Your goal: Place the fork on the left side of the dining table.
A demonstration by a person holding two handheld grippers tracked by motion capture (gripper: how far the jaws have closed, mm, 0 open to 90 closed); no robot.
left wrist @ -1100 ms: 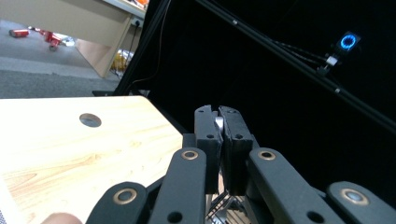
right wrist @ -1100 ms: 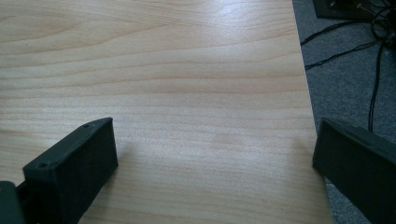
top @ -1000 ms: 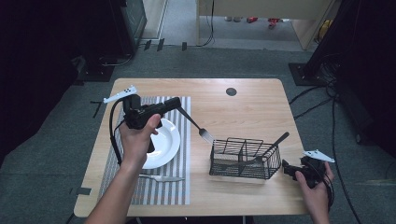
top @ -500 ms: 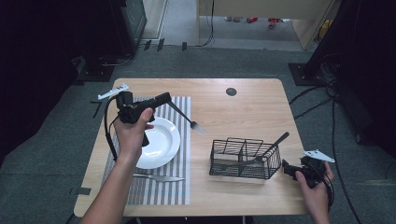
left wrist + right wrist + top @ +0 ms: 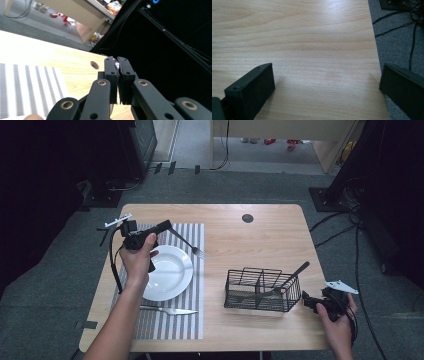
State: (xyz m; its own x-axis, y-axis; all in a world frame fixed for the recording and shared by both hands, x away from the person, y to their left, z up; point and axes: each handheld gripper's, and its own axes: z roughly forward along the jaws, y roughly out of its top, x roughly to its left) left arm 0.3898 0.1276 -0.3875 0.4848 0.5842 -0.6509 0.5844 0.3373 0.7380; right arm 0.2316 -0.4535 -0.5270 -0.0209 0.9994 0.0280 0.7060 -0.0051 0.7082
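Room: dark, with grey carpet point(image 5: 60, 290), black cables point(image 5: 350, 227) trailing over the floor at the right, and a pale wooden cabinet point(image 5: 280, 130) at the far end. Table point(image 5: 260, 242): light wood grain, rounded corners, with a small dark round hole point(image 5: 247, 218) near its far edge. Placemat point(image 5: 192, 320): grey-and-white striped, lying on the table's left half. Wire basket point(image 5: 260, 290): black, divided into compartments, standing on the right half with a dark-handled utensil point(image 5: 295, 272) leaning out of it toward the right. Plate point(image 5: 170, 272): white, round, bare, resting on the placemat. Knife point(image 5: 170, 310): silver, lying on the placemat just in front of the plate. Fork point(image 5: 187, 243): held above the placemat's far right part, tines pointing right, handle clenched in the left gripper point(image 5: 165, 225), whose jaws press tight on a sliver of metal in the left gripper view. Right gripper point(image 5: 307, 301): held just off the table's right near corner, beside the basket, jaws spread wide with nothing between them. No readable writing or labels.
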